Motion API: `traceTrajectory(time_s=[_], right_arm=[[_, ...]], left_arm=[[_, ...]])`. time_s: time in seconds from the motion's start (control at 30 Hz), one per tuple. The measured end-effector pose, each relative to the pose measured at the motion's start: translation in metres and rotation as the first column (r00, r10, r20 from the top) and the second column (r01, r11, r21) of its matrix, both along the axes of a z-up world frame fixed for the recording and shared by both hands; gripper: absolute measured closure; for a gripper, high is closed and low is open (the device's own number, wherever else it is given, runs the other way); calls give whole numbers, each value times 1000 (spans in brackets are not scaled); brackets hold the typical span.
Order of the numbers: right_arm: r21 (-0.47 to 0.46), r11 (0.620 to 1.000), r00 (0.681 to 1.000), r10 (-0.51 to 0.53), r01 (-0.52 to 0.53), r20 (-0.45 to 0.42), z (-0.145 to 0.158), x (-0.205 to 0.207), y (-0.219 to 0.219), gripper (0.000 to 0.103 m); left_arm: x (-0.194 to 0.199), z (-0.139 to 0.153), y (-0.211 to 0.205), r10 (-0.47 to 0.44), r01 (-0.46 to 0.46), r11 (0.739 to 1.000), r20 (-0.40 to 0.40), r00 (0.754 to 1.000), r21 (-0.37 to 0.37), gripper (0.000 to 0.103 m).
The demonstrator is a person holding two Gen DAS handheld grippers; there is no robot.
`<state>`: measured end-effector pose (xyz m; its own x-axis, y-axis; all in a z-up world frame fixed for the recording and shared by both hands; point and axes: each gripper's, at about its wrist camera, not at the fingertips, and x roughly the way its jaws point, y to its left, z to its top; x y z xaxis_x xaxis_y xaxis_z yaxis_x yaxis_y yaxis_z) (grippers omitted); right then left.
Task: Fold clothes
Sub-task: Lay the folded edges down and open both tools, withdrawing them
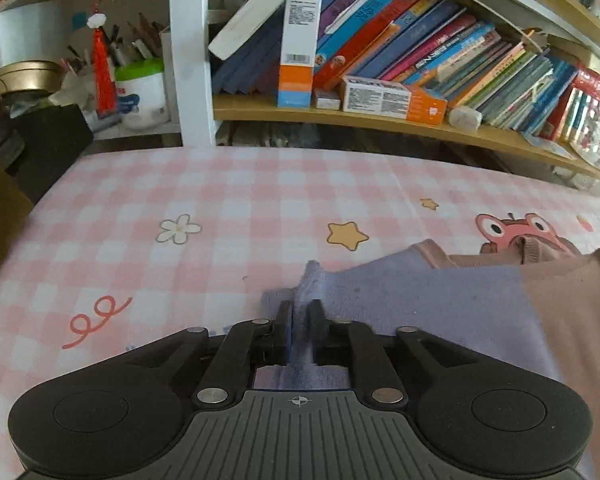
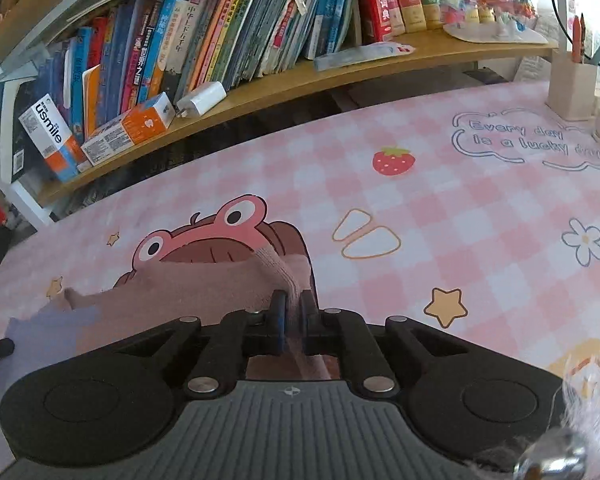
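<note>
Lilac and dusty-pink knit, the garment (image 1: 440, 300) lies low in both frames on the checked mat (image 1: 180, 200), below the bookshelf (image 1: 340, 114). Left gripper (image 1: 300, 312) pinches a raised ridge of the lilac part, fingers pressed on cloth; right gripper (image 2: 294, 306) pinches a ribbed pink edge (image 2: 276, 268) the same way. Folding looks barely begun: both ends seem gripped, the cloth is rumpled, and no finished fold shows. Carrying the edges over and smoothing remain.
</note>
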<state>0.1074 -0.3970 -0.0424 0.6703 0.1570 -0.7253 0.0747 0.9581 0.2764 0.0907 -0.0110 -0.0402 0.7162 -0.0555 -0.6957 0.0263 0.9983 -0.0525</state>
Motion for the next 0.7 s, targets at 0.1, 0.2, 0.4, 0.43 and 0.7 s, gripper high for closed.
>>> traceTrajectory(time_s=[0.1, 0.2, 0.4, 0.43, 0.7], right_arm=[[-28, 1000, 1000, -12, 12, 1, 4, -3, -3, 72], [-19, 1000, 1000, -5, 5, 28, 13, -16, -9, 72], [-87, 995, 992, 67, -58, 107, 37, -53, -3, 54], [-98, 993, 990, 82, -71, 115, 40, -60, -1, 48], [-228, 969, 980, 134, -98, 148, 52, -114, 14, 15]], left_arm=[[-2, 5, 2, -17, 17, 1000, -10, 1000, -7, 83], [-10, 17, 6, 0, 0, 1000, 9, 1000, -2, 53], [-48, 43, 4, 26, -29, 999, 80, 996, 27, 29], [-55, 46, -1, 22, -26, 999, 87, 996, 47, 23], [-112, 57, -29, 46, -57, 993, 98, 994, 107, 7]])
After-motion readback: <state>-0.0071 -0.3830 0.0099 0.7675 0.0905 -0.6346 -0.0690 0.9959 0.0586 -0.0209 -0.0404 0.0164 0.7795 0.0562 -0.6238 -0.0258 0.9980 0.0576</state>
